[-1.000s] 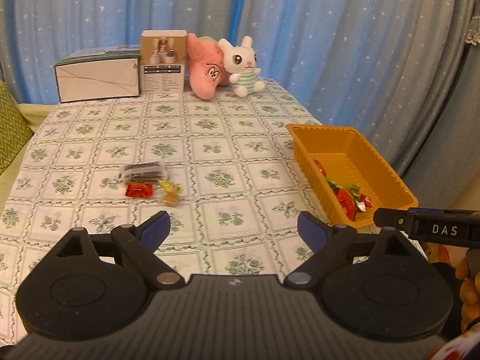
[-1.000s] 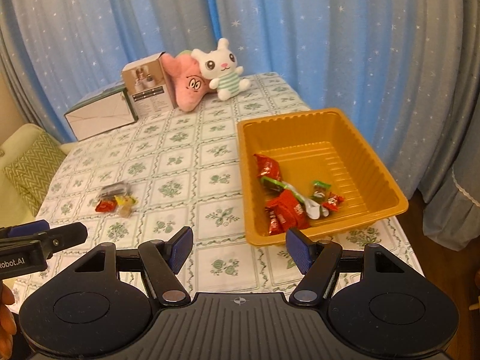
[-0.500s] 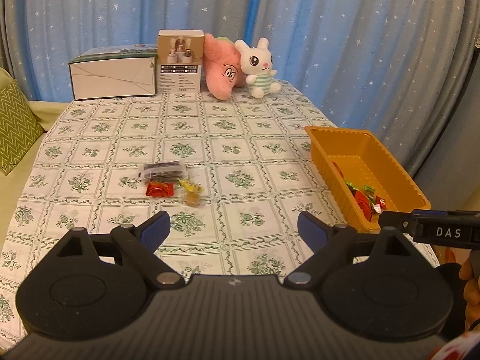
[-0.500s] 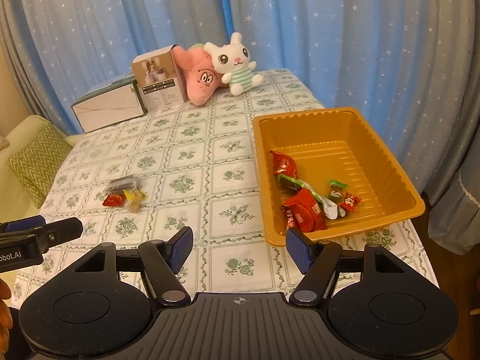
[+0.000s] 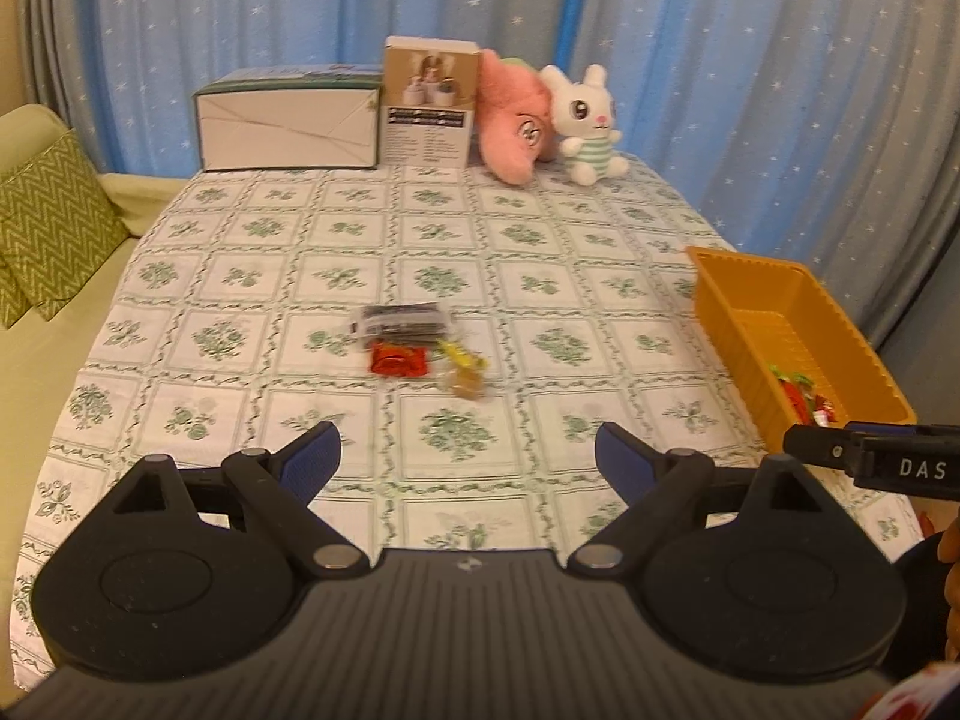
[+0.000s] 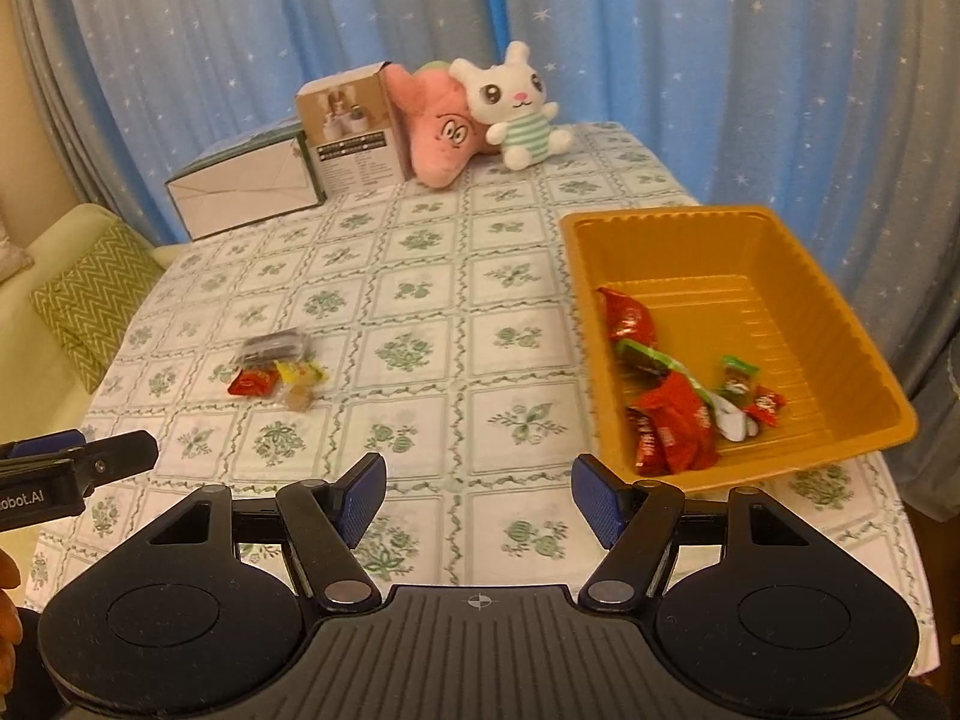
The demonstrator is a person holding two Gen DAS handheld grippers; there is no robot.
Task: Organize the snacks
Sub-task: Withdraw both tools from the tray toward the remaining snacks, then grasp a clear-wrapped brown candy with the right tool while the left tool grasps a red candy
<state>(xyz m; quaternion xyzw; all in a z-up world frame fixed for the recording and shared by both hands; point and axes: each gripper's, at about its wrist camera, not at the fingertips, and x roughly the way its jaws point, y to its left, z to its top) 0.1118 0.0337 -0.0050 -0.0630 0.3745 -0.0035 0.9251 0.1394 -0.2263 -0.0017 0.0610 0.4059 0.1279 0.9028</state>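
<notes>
The left gripper [image 5: 468,456] and right gripper [image 6: 478,495] both stand wide with nothing between the pads, low in their frames above the table [image 5: 540,252]. Loose snacks [image 5: 420,348] lie mid-frame in the left view. The orange tray [image 6: 840,312], at right in the right view, holds more wrappers [image 6: 678,420].

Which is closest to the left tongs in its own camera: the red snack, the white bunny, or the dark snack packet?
1. Red snack, mid-table, just ahead of the left tongs.
2. Dark snack packet, right behind it.
3. White bunny, far edge by the curtain.
</notes>
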